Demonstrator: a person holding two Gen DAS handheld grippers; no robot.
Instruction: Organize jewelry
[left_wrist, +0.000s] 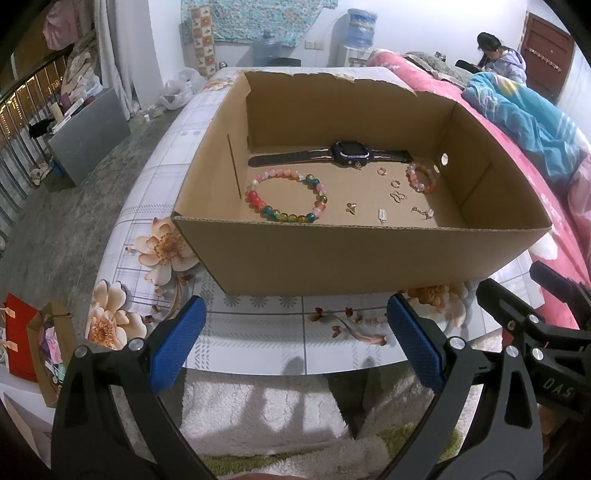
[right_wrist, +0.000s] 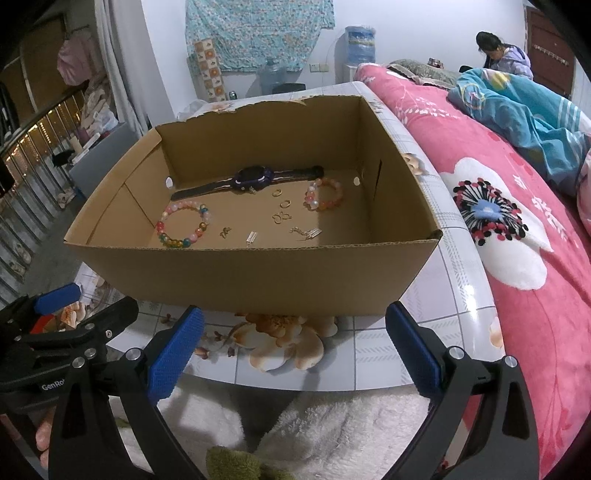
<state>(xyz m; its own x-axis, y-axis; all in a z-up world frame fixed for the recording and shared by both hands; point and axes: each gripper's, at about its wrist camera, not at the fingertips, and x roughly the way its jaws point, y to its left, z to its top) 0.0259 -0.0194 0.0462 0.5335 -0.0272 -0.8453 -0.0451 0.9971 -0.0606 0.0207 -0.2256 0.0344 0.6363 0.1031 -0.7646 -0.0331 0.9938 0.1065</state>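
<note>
Looks nearly finished: every piece I can spot already sits in the box (left_wrist: 369, 254) on the desk (left_wrist: 258, 332), nothing loose outside. Inside, left to right: big bracelet (left_wrist: 286, 197), watch (left_wrist: 349, 154) along the back, small charms (left_wrist: 397, 197), small bracelet (left_wrist: 421, 178). Left tongs (left_wrist: 291, 341) and right tongs (right_wrist: 291, 345) both hang wide apart, empty, short of the box.
</note>
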